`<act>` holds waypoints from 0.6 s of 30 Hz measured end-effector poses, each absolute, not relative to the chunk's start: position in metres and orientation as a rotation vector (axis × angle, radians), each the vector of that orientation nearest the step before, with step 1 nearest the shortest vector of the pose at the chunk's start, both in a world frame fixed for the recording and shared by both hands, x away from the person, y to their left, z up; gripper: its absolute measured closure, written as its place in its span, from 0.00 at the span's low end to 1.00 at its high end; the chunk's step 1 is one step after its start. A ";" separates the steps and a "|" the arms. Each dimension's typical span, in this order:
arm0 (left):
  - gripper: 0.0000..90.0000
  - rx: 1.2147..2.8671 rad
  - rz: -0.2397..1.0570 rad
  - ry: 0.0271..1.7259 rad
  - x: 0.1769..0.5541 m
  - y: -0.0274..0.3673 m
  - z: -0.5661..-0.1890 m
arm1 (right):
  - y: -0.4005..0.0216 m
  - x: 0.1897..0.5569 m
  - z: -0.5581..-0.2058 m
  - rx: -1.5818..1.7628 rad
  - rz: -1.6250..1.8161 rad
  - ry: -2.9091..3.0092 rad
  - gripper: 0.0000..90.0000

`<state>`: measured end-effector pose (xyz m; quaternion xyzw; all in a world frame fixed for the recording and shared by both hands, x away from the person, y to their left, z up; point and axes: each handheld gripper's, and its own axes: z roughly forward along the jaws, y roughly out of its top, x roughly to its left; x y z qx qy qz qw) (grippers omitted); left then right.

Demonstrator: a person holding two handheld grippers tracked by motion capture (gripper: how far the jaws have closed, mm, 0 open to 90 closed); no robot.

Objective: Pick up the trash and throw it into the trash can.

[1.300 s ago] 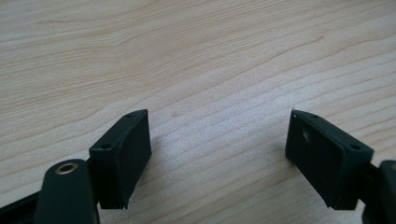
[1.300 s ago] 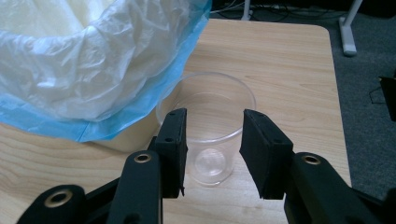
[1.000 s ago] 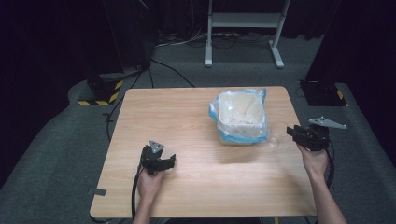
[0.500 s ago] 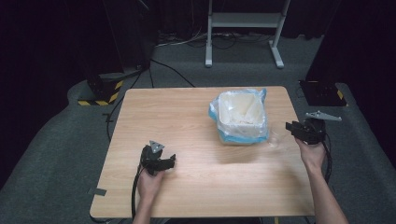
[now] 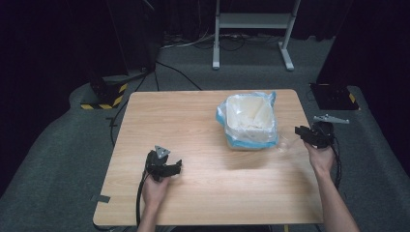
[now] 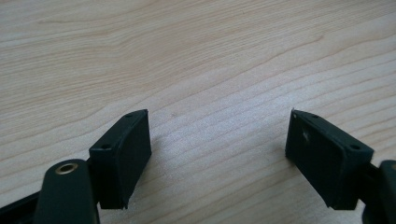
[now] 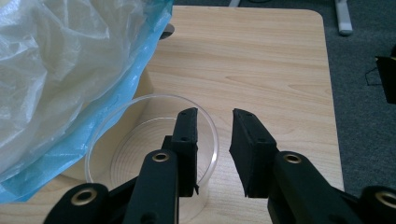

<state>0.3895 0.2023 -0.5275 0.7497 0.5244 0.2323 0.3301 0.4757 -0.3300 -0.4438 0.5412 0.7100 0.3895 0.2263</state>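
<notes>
A clear round plastic cup (image 7: pixel 140 135) stands on the wooden table (image 5: pixel 193 116), against a cream bin (image 5: pixel 249 121) lined with a blue-edged plastic bag (image 7: pixel 60 60). My right gripper (image 7: pixel 215 114) straddles the cup's near rim, with one jaw inside and one outside. Its jaws have just been closing, with the thin wall between them; a gap still shows beside the outer pad. In the high view the right gripper (image 5: pixel 302 133) sits at the table's right edge by the cup (image 5: pixel 289 142). My left gripper (image 6: pixel 217 116) rests open on bare wood at the front left (image 5: pixel 176 166), with nothing between its jaws.
The bagged bin stands at the table's back right, and its loose liner hangs over the cup's far side. Grey carpet surrounds the table. A metal stand (image 5: pixel 251 29) and cables lie on the floor beyond the far edge.
The right gripper has shifted a little toward the bin and the far side. The left hand and its gripper have stayed where they were.
</notes>
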 end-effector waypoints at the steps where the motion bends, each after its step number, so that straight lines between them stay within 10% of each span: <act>1: 0.24 1.961 0.607 1.371 0.389 0.202 -0.528 | -0.330 0.476 -0.444 1.488 1.074 1.962 0.80; 18: 0.24 1.961 0.607 1.371 0.389 0.202 -0.527 | -0.326 0.478 -0.451 1.476 1.080 2.001 0.92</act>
